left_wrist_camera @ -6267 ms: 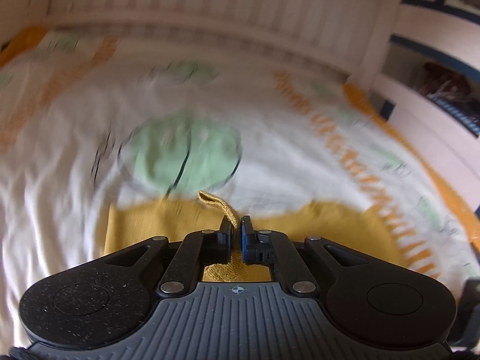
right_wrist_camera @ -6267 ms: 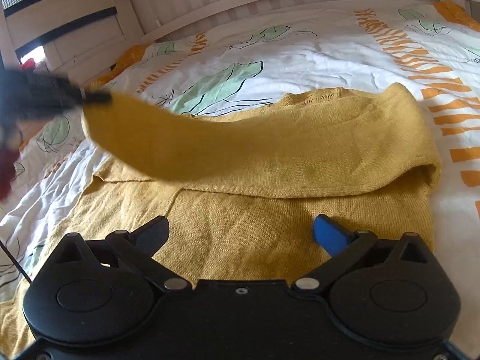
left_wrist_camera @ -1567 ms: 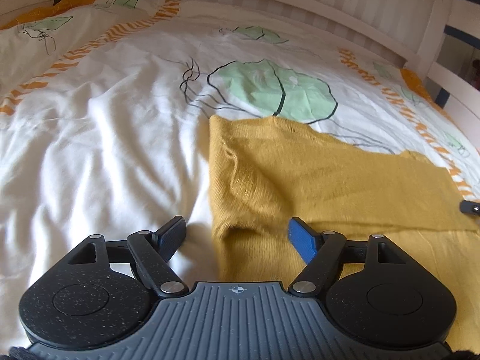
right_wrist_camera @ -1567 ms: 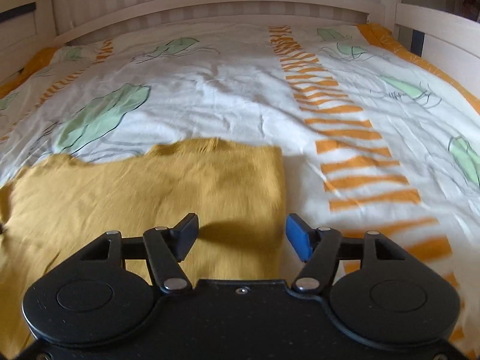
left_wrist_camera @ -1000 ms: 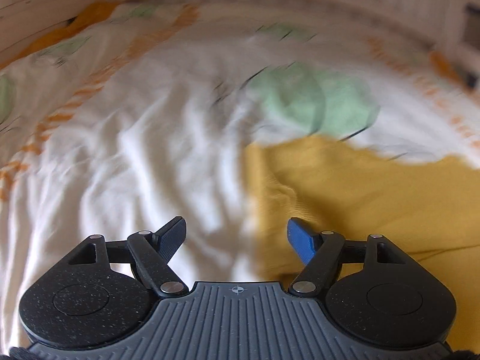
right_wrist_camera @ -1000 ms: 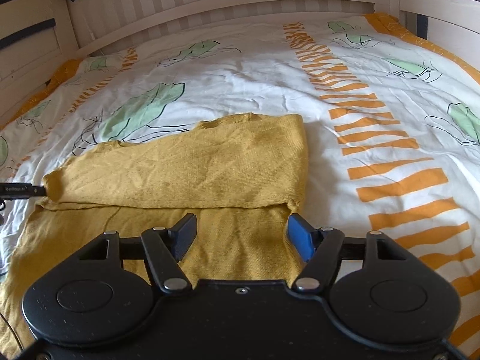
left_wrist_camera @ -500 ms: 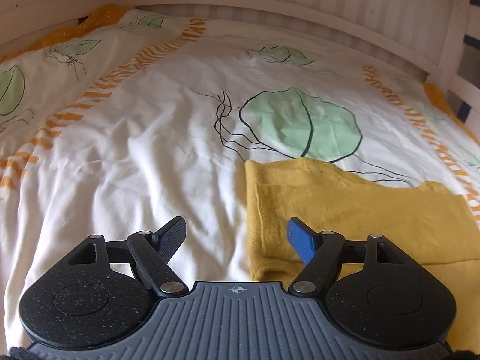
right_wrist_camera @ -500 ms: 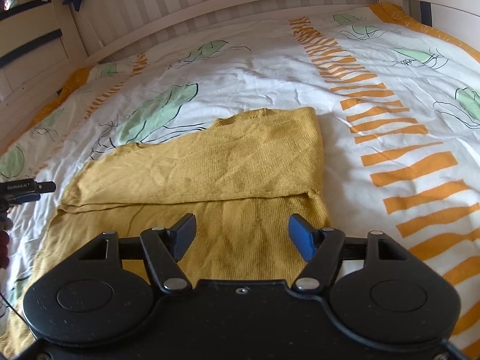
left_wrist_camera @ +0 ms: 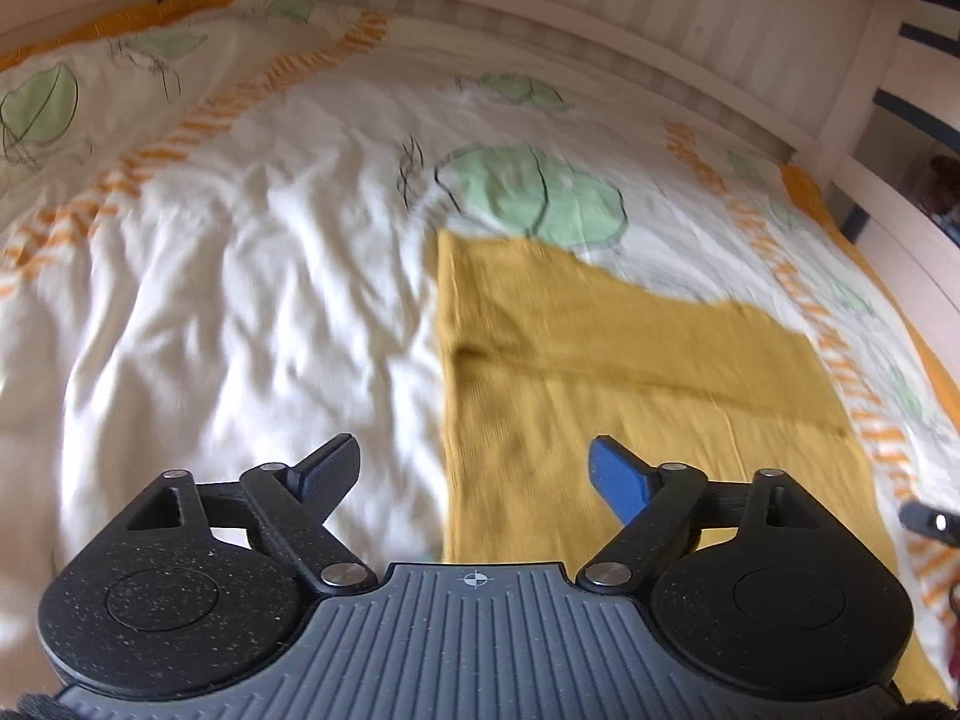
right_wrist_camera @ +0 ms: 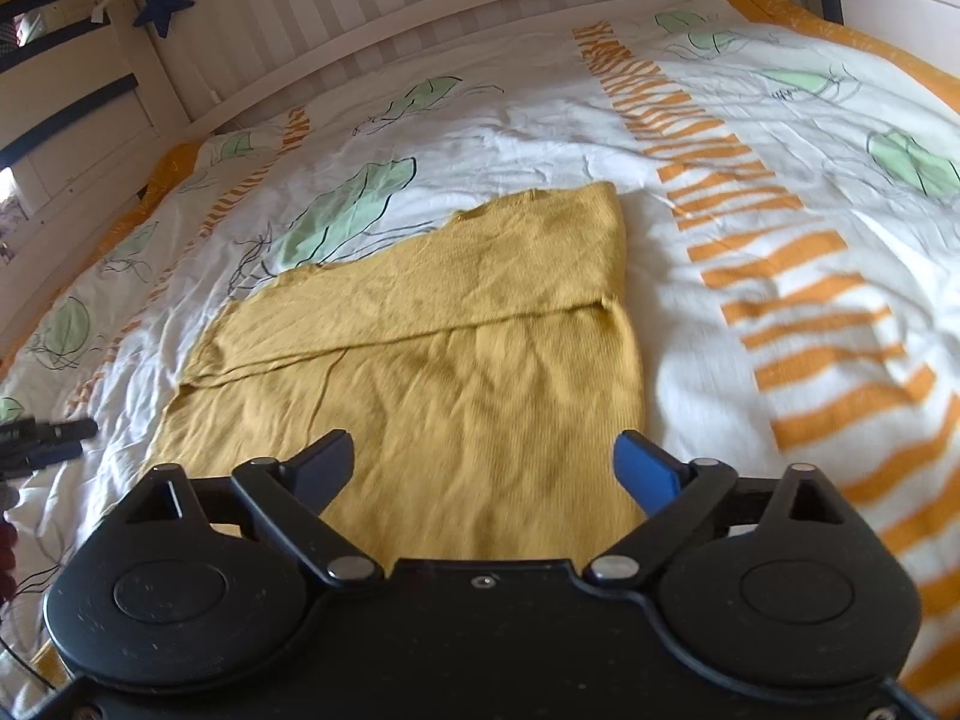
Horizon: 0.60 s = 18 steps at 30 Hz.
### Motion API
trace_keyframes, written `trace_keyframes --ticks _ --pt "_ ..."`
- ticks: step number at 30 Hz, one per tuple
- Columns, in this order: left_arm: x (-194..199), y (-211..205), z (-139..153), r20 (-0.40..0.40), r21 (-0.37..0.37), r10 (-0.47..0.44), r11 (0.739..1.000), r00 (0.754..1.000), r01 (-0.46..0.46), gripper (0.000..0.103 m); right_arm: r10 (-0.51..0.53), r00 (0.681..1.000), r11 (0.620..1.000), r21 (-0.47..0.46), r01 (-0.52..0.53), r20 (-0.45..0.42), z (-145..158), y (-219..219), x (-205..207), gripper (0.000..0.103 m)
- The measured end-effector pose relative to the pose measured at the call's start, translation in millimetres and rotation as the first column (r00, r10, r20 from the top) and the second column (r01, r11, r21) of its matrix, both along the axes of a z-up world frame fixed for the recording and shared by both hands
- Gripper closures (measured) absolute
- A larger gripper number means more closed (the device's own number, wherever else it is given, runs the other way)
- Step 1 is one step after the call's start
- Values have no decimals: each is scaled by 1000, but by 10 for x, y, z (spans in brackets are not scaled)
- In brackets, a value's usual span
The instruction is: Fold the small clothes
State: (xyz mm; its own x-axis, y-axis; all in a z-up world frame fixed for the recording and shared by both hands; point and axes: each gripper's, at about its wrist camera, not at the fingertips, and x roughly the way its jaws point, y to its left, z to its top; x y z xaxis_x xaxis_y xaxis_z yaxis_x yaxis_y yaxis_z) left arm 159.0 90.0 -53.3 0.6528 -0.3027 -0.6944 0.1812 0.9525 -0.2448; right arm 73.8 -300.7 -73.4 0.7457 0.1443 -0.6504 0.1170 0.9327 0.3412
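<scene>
Both grippers hold nothing, their jaws opening: the left gripper (left_wrist_camera: 474,468) straddles the left edge of the folded yellow garment (left_wrist_camera: 630,360), the right gripper (right_wrist_camera: 483,462) hangs over its near right part, the garment (right_wrist_camera: 456,348) lying flat ahead on the leaf-printed duvet (right_wrist_camera: 750,192).

mustard knit garment (right_wrist_camera: 456,360) | folded (top flap down) | flat on bed

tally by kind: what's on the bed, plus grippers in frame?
Mustard knit garment, partly folded: 1
Leaf-print duvet cover: 1
Grippers: 2, left gripper and right gripper, jaws opening, nothing between them
Total: 4
</scene>
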Motion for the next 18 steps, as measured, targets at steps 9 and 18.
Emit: trace_keyframes --ticks 9,18 --pt "-561 14 -40 -71 54 -34 998 997 38 20 -8 999 1000 30 9 -46 72 35 -443 3" --pt "-888 9 -240 -160 66 -50 996 986 62 20 -11 984 997 76 25 -178 -14 -4 -790 3"
